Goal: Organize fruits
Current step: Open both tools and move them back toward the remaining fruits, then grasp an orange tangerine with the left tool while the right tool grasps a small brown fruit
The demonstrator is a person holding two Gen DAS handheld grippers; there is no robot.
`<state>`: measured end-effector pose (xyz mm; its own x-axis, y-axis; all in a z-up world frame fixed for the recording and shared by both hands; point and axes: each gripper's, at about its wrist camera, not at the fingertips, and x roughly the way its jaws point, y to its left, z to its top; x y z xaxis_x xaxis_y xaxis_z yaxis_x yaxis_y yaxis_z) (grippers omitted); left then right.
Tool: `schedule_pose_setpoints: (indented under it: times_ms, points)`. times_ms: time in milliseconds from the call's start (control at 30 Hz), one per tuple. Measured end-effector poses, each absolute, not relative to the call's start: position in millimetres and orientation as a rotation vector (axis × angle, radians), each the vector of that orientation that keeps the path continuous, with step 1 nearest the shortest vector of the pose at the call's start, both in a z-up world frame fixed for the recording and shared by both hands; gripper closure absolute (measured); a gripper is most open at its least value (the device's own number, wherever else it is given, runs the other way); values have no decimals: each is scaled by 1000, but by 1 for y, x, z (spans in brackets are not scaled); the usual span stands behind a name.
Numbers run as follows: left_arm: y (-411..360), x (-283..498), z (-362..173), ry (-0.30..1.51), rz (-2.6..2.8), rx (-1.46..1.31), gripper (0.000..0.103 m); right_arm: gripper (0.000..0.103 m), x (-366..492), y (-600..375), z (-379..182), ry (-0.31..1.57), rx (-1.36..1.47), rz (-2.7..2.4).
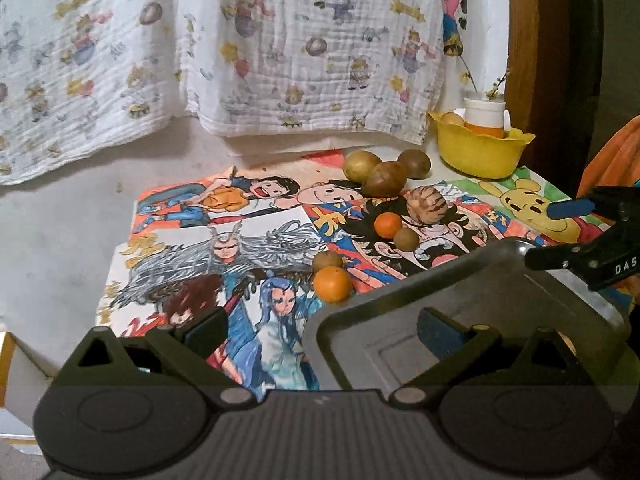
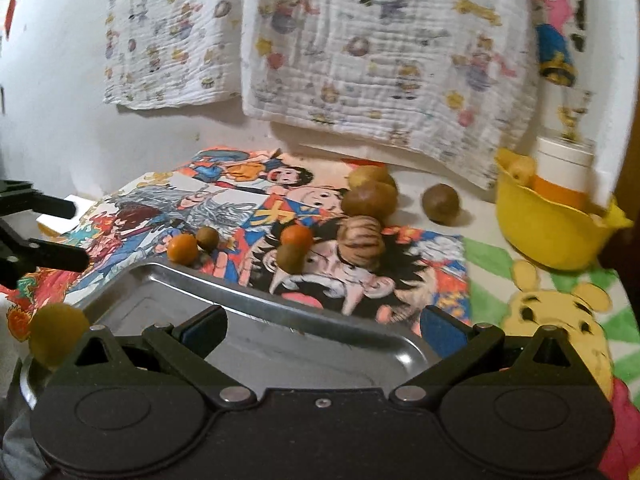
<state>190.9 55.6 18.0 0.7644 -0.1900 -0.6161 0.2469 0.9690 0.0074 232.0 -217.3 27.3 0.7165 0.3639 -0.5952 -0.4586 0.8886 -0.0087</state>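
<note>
Two grippers hang wide open and empty over the near side of the table: the left gripper (image 1: 320,328) and the right gripper (image 2: 322,328), neither holding fruit. Largest below them is the metal tray (image 2: 280,304), its near half under both sets of fingers, its far rim just ahead of them. A yellowish fruit (image 2: 56,334) shows at the tray's left corner, beside the right gripper's left finger; whether it rests inside or on the rim I cannot tell. Beyond the rim, on the cartoon mat (image 1: 240,240), lie the rest: three brown fruits (image 1: 378,172) farthest ahead, a striped one (image 1: 427,204) nearer, then two small oranges (image 1: 333,283) and little brown ones closest to the rim. A yellow bowl (image 1: 476,152) stands far ahead to the right.

As I judge it, the nearest orange suits the left gripper best: come down straight, straddle it at its widest, and close gently, since round fruit rolls if nudged off-centre.
</note>
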Motion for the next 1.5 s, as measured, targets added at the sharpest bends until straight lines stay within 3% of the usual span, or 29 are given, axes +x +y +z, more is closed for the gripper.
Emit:
schedule_pose_setpoints:
  times_ms: [300,567,767,867,933,1100,1367,1500]
  points:
    - [53,236,0,720,-246,60,1,2,279,-198,18,671,-142,535]
    - [56,260,-11,753,-282,11,2,18,317,-189,8,758,-45,566]
    - [55,272,-16,756,-297,-2,14,33,334,-171,-1,782,-68,601]
    - [55,276,-19,769,-306,-26,23,37,341,-161,-5,790,-89,611]
    - [55,279,-22,785,-310,-40,36,41,345,-156,-7,799,-94,623]
    - [54,285,-28,813,-323,-42,50,52,353,-144,-15,817,-120,618]
    - [62,292,-35,839,-305,-126,53,63,354,-142,-20,816,-118,572]
    - [61,291,-34,840,-315,-140,66,72,355,-145,-21,811,-114,556]
